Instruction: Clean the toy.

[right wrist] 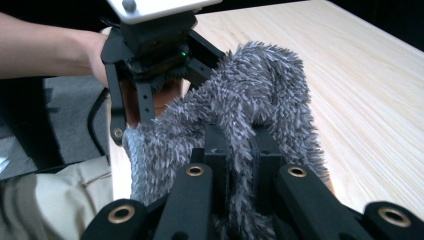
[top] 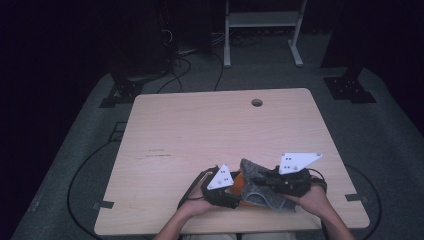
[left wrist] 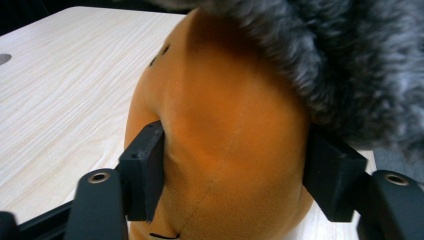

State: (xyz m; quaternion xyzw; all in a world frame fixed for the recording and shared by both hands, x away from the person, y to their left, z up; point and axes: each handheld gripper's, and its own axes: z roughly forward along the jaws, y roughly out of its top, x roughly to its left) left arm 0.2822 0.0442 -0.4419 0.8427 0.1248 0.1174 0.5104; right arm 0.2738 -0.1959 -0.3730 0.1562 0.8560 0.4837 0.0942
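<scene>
- High view: dim room, with the pale wooden table (top: 220, 130) the brightest area, evenly lit from overhead.
- The corners at 10, 11, 1 and 2 o'clock fall into near black; the grey floor (top: 385, 145) fades darker toward the edges.
- The picture is soft and slightly grainy, with little fine detail; shadows on the table are faint.
- The white plates on each hand-held gripper glare almost blank white.
- Left gripper view: bright, warm light; the orange fabric (left wrist: 225, 140) is close and soft-focused, and the grey fur (left wrist: 350, 65) at 1 o'clock is blurred.
- Right gripper view: fur fibres at centre are sharp; the table at 2 o'clock is bright and slightly washed out; 9 o'clock is dark.
</scene>
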